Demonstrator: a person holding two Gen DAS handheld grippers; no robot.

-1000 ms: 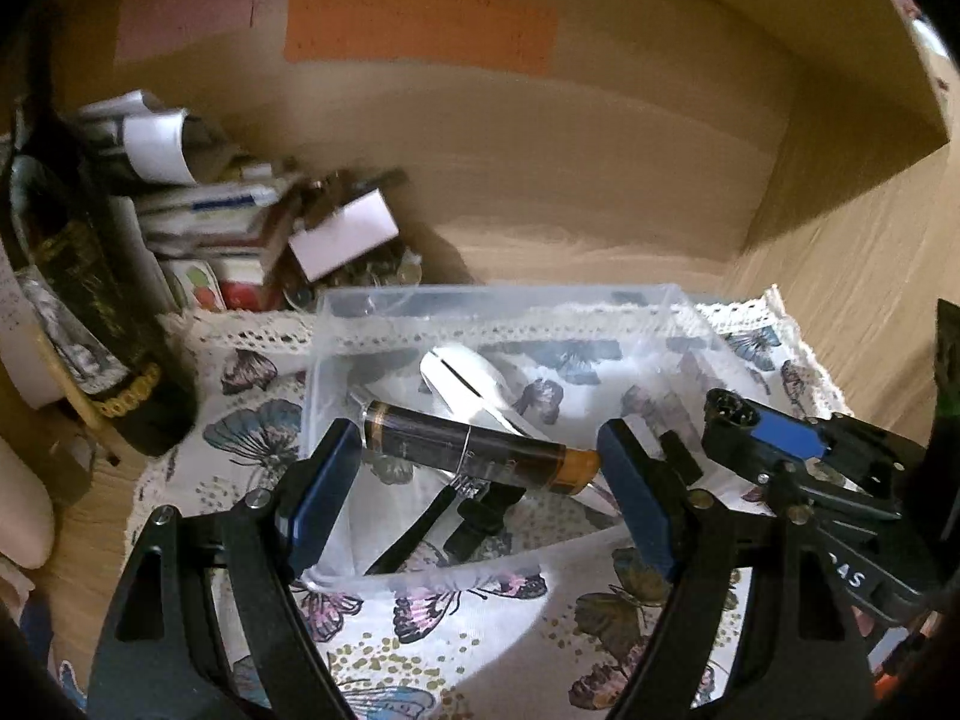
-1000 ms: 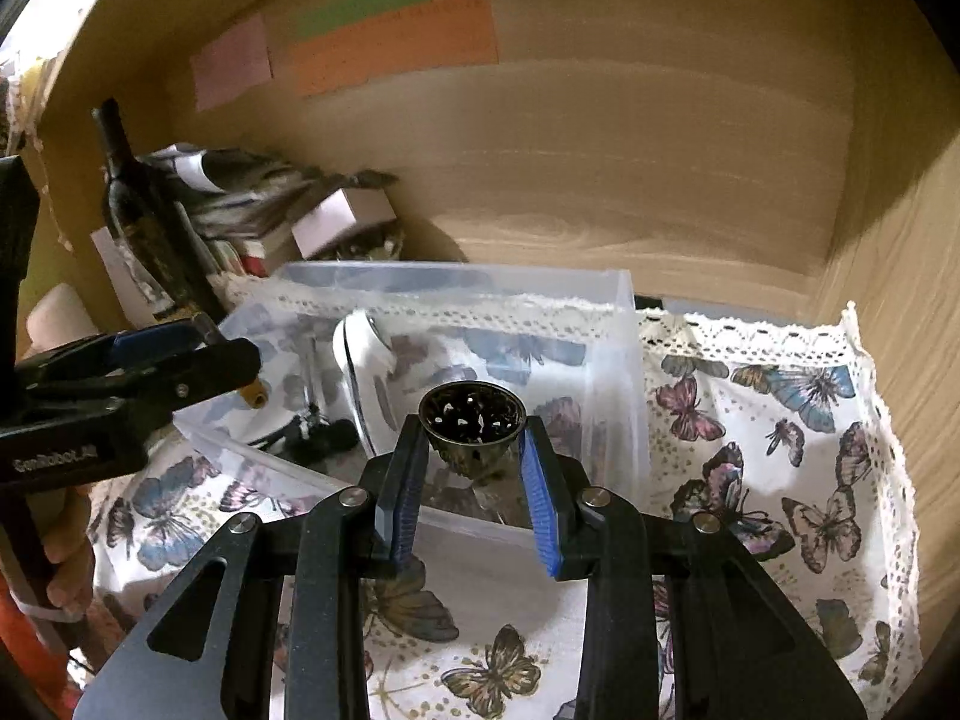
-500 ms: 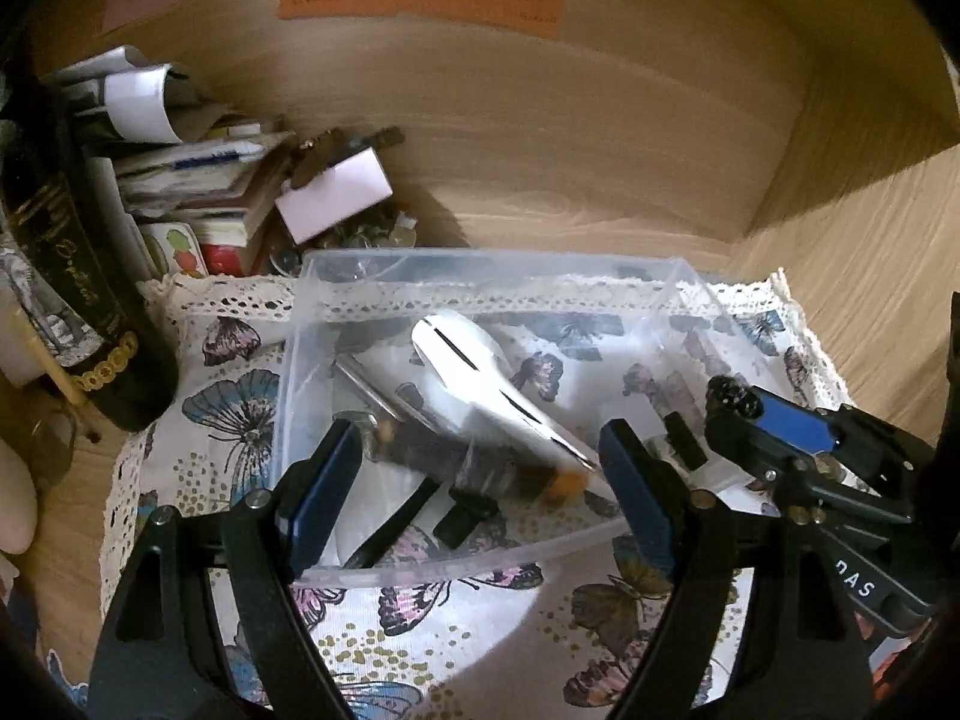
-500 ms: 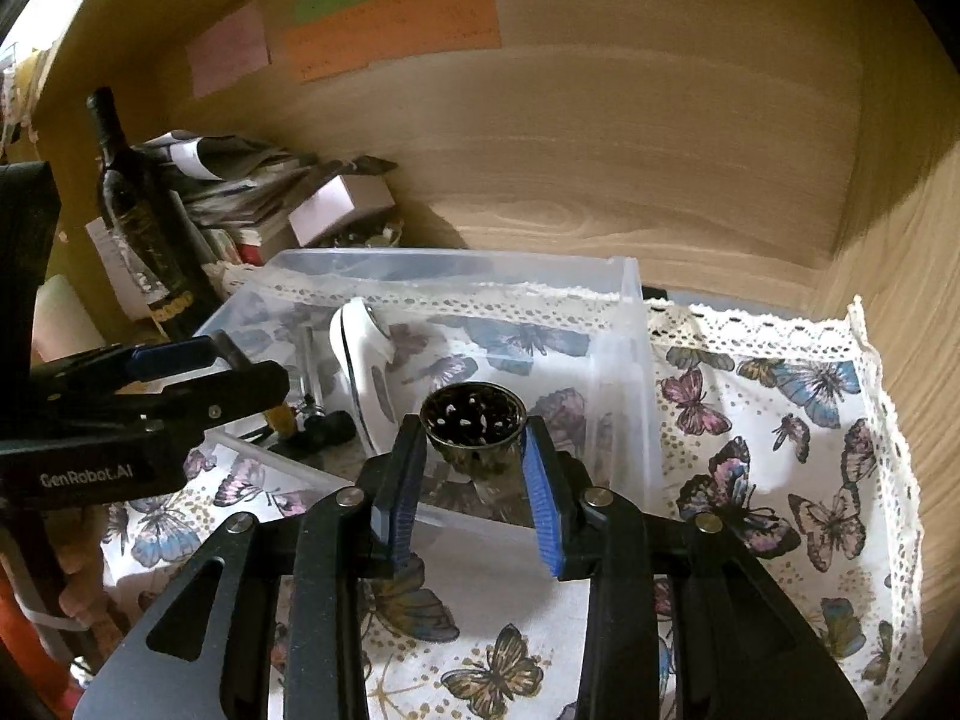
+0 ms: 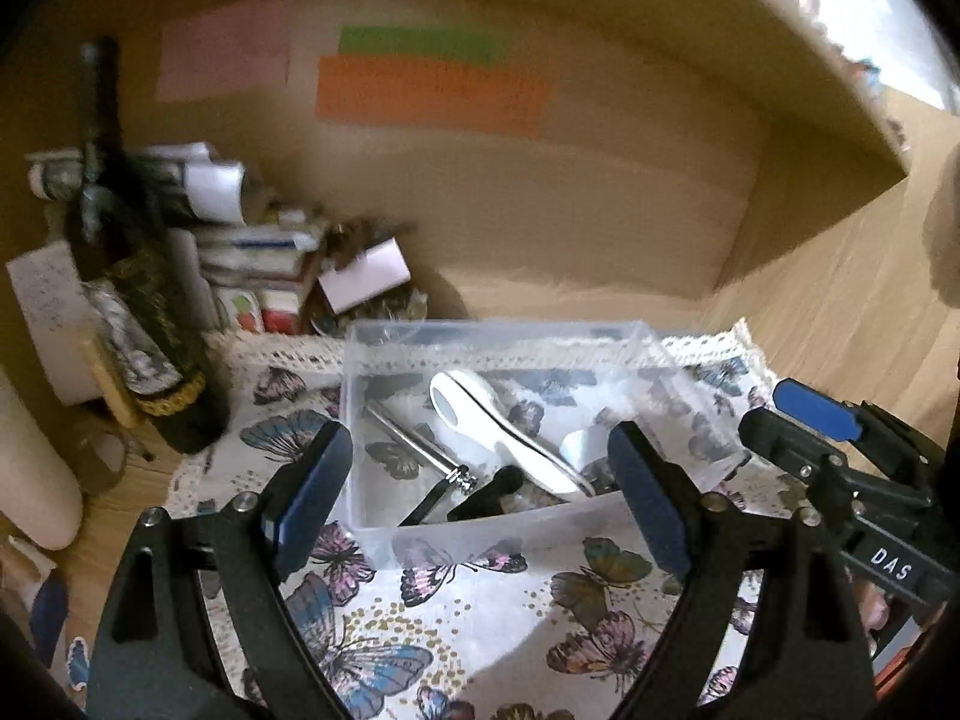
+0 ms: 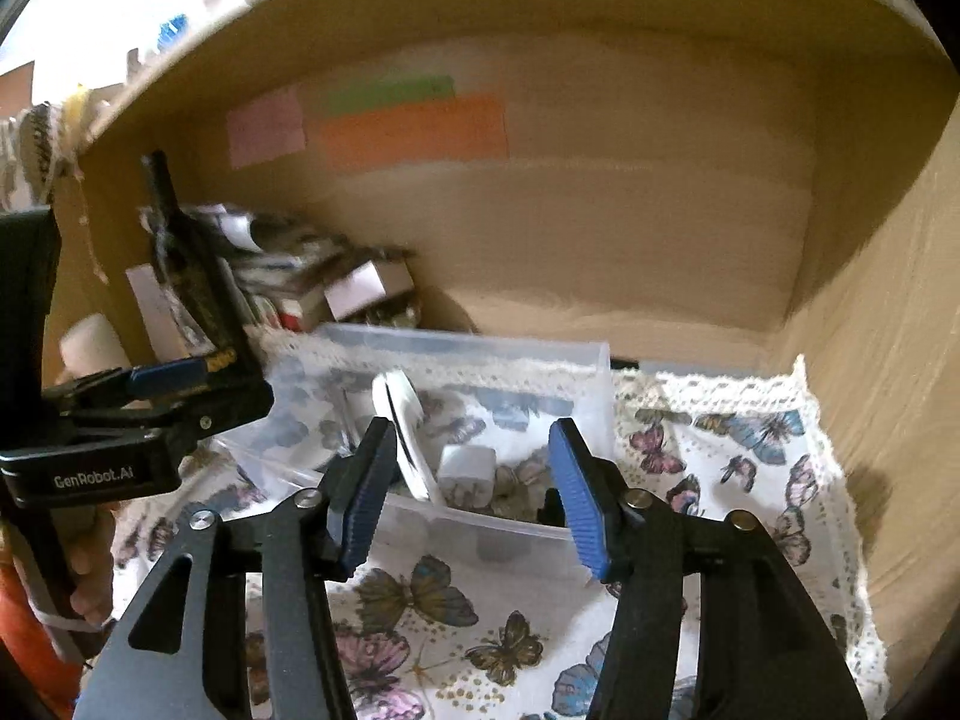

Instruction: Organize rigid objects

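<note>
A clear plastic bin (image 5: 498,330) (image 6: 468,342) stands on a butterfly cloth inside a wooden shelf. In it lie a long white object (image 5: 480,414) (image 6: 399,414), a metal rod (image 5: 414,438), black pieces (image 5: 486,489) and a small white cube (image 6: 468,468). My left gripper (image 5: 480,432) hovers in front of the bin's near wall, jaws opening, nothing between them. My right gripper (image 6: 470,429) hangs over the bin's near right corner, jaws also opening and empty. Each gripper shows in the other's view: the right gripper (image 5: 804,414) and the left gripper (image 6: 174,384).
A dark wine bottle (image 5: 150,312) (image 6: 192,282) and a pile of books and papers (image 5: 258,252) crowd the back left corner. Coloured sticky notes (image 5: 432,96) hang on the back wall. The butterfly cloth (image 5: 480,600) covers the shelf floor, and the shelf's side wall rises close on the right.
The left gripper let go of a brown cylinder and the right gripper opened off a dark round cup. Both grippers have drawn back and up from the bin.
</note>
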